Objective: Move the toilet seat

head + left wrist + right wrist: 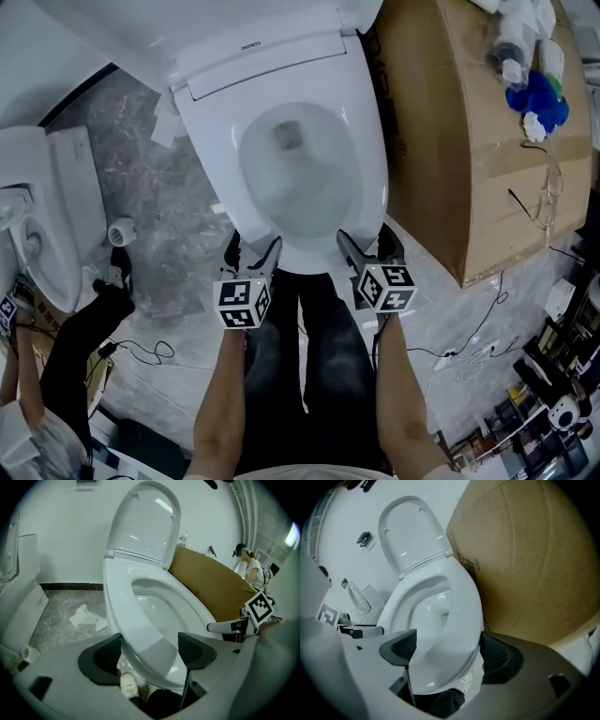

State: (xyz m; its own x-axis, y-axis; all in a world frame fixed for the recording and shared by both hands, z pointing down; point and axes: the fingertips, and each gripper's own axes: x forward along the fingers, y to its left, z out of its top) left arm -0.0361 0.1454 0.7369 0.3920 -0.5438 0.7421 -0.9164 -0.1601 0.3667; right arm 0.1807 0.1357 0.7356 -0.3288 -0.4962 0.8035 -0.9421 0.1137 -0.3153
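**A:** Nearest us, the left gripper (251,253) and right gripper (367,242) are meeting the toilet at its front edge. What are they doing there?

**B:** Both are biting the seat (211,122). In each gripper view the front rim is sitting between the pads, which are pressing on it from both sides. Neither is hanging loose.

**A:** And the seat itself?

**B:** It is lying down flat on the toilet, while the lid (143,522) is standing upright at the toilet's back.

**A:** So which step are we watching?

**B:** I'm judging it as the grasp just made and the lift not yet begun. Next, both arms would be raising together, swinging the rim up and back about the hinge at the rear. The plastic is looking slick, so an uneven pull could be letting it slip. The box (450,141) is crowding the toilet's right side.

**A:** Is anything readable?

**B:** Not really. A small label (251,44) is showing at the toilet's back, too tiny to read. The print (469,564) on the box is blurring out. Each cube (242,302) is carrying only square markers.
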